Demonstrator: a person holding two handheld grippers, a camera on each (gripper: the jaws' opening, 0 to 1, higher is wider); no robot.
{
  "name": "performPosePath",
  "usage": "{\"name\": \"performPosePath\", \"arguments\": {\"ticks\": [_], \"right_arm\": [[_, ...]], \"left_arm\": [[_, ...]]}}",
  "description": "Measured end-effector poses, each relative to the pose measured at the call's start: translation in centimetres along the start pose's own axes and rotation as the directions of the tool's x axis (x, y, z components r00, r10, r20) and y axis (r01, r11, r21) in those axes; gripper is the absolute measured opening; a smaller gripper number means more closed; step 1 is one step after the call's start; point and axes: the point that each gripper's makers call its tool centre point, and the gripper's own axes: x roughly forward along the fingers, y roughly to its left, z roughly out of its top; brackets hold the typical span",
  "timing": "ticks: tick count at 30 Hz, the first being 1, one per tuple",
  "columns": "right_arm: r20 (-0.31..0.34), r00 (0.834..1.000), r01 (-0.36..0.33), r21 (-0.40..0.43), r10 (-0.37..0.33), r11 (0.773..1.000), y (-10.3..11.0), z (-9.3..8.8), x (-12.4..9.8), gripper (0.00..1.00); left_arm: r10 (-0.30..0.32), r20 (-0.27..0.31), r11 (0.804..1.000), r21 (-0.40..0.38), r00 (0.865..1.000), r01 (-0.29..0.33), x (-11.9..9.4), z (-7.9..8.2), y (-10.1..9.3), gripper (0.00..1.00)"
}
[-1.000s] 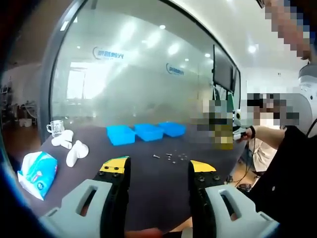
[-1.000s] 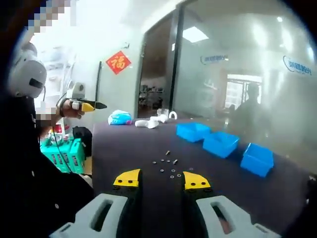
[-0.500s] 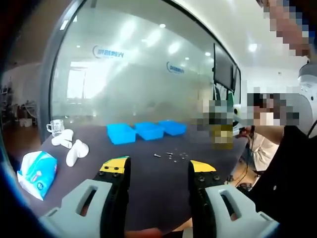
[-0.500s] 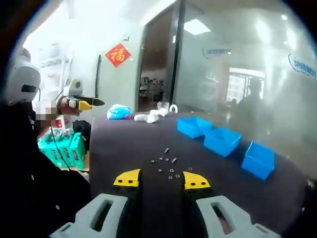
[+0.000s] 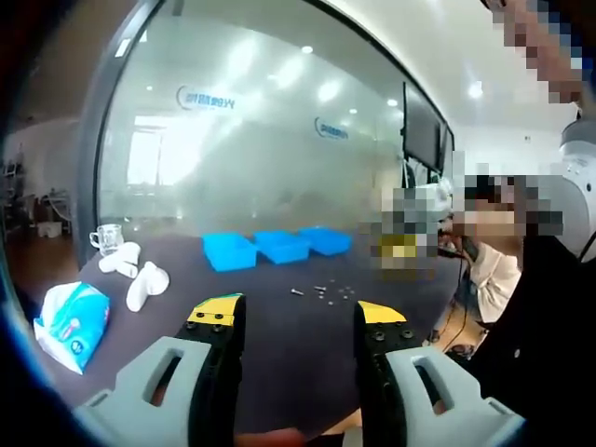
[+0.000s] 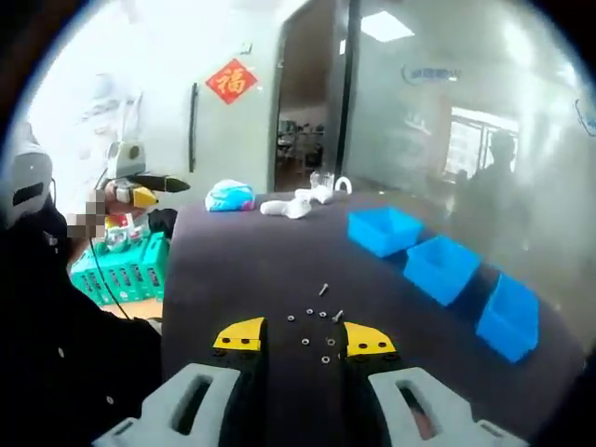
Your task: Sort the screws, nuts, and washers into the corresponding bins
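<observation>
Right gripper view: red wall sign (image 6: 232, 81); both hand-held grippers (image 5: 296, 321) (image 6: 298, 337) gape, empty.

bright ceiling lights glare off the glass wall (image 5: 270, 140); both fisheye views bend at the edges, soft and slightly blurred.

The grey, yellow-tipped left gripper (image 5: 298, 317) is held level with its jaws spread wide; the matching right gripper (image 6: 300, 337) has jaws parted, both holding nothing.
</observation>
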Motion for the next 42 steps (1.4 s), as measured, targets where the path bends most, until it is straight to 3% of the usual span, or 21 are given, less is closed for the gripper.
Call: {"name": "performPosePath", "arguments": {"ticks": [8, 14, 17, 20, 28, 30, 37, 42], "right_arm": [[-0.061, 0.998, -0.036, -0.059, 0.033, 0.998, -0.2, 1.4, 3.6, 0.26], [-0.116, 0.992, -0.051, -0.053, 0.044, 0.997, -0.4, 1.9, 5.8, 0.25], [-0.196, 0.978, -0.081, -0.044, 0.071, 0.996, 0.2, 1.1, 7.0, 0.25], [-0.235, 0.969, -0.086, -0.037, 0.075, 0.996, 0.1, 0.8, 8.2, 0.24], [-0.316, 0.947, -0.053, 0.009, 0.053, 0.999, -0.4, 0.0, 10.5, 0.22], [-0.359, 0.932, -0.043, 0.022, 0.048, 0.999, -0.5, -0.5, 10.7, 0.22], [-0.381, 0.924, -0.025, 0.041, 0.039, 0.999, -1.1, 0.1, 12.3, 0.22], [-0.437, 0.899, -0.007, 0.065, 0.034, 0.998, -1.2, -0.8, 13.2, 0.20]], "left_arm": [[0.003, 0.003, 1.000, -0.008, 1.000, -0.003, -0.3, -0.2, 0.0, 0.46], [0.004, 0.005, 1.000, -0.009, 1.000, -0.004, -0.3, 0.0, 0.2, 0.46], [0.007, 0.001, 1.000, -0.010, 1.000, -0.007, -0.2, -0.1, 0.2, 0.46], [0.005, -0.004, 1.000, -0.014, 1.000, -0.005, -0.2, -0.3, 0.2, 0.46], [0.008, -0.007, 1.000, -0.024, 1.000, -0.008, -0.2, -0.6, 0.2, 0.46], [0.008, -0.013, 1.000, -0.020, 1.000, -0.008, -0.2, -0.8, 0.2, 0.46], [0.007, -0.011, 1.000, -0.024, 1.000, -0.008, -0.2, -1.1, 0.3, 0.46], [0.009, -0.006, 0.999, -0.033, 1.000, -0.010, -0.2, -1.2, 0.5, 0.46]]}}
